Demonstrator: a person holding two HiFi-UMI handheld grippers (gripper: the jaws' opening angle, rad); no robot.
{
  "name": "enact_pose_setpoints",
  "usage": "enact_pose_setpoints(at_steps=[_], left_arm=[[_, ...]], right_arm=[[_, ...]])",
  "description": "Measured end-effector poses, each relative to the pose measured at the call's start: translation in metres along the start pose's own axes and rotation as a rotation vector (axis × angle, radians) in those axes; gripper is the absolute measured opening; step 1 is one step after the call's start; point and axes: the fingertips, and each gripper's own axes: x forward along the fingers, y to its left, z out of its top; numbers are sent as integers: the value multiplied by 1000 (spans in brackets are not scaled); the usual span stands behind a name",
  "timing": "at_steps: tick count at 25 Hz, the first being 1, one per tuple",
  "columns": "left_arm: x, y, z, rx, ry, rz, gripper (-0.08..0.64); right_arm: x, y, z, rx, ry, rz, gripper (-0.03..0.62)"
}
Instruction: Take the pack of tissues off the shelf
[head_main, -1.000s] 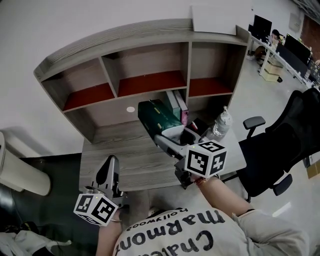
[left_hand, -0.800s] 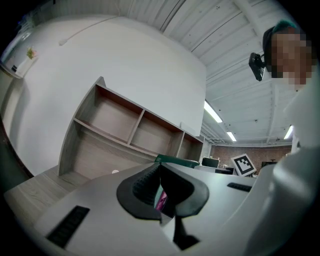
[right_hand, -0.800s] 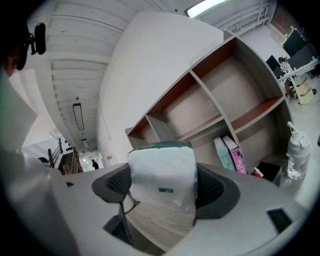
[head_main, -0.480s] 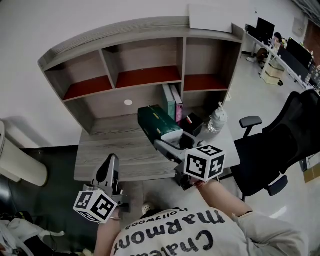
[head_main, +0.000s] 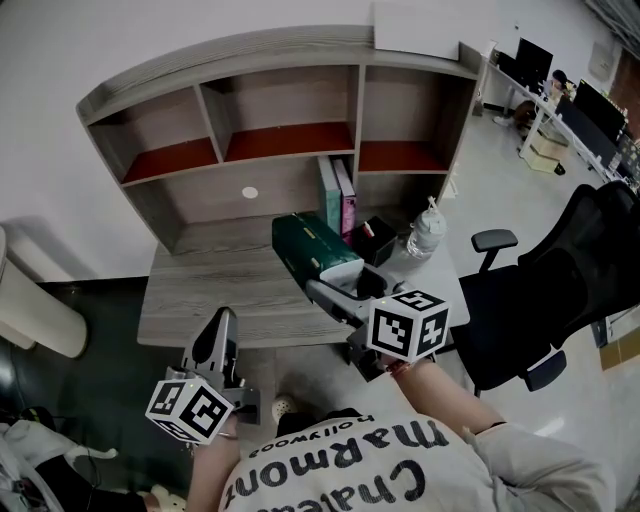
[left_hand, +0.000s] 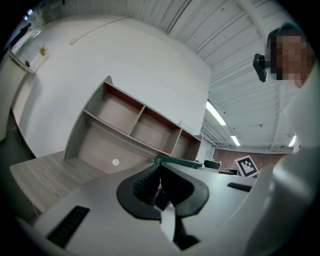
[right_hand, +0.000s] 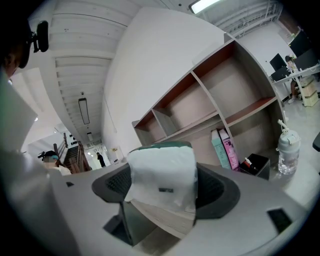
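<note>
1. Your right claw (right_hand: 162, 189) is pinching the pack of tissues (right_hand: 161, 172) by its near end. The jaws are spread wide around it, with a pad pressed on each side.
2. The pack sits clear of the shelf (head_main: 270, 52) and over the desk (head_main: 215, 290), just in front of the upright books (head_main: 336, 195). No view shows whether its underside touches the desk.
3. The lift-off looks nearly done; what is left is probably to bring the pack toward you.
4. You are holding it at one end only, so the far end may droop. Keep the claw level and the squeeze steady.
5. Your left claw (left_hand: 157, 184) is pressed together with nothing in it, low at the desk's front edge and well apart from the pack.
6. The pack is a long, soft block with a dark green top. Its near end is white wrapper, slightly crumpled, with a small dark mark on it.
</note>
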Motion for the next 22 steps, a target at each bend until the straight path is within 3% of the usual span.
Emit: enact_pose_setpoints(at_steps=[22], left_arm=[[2,-13,-27,-37,18,3,17]], right_arm=[[-17,-9,-17,-35,42,-1,388]])
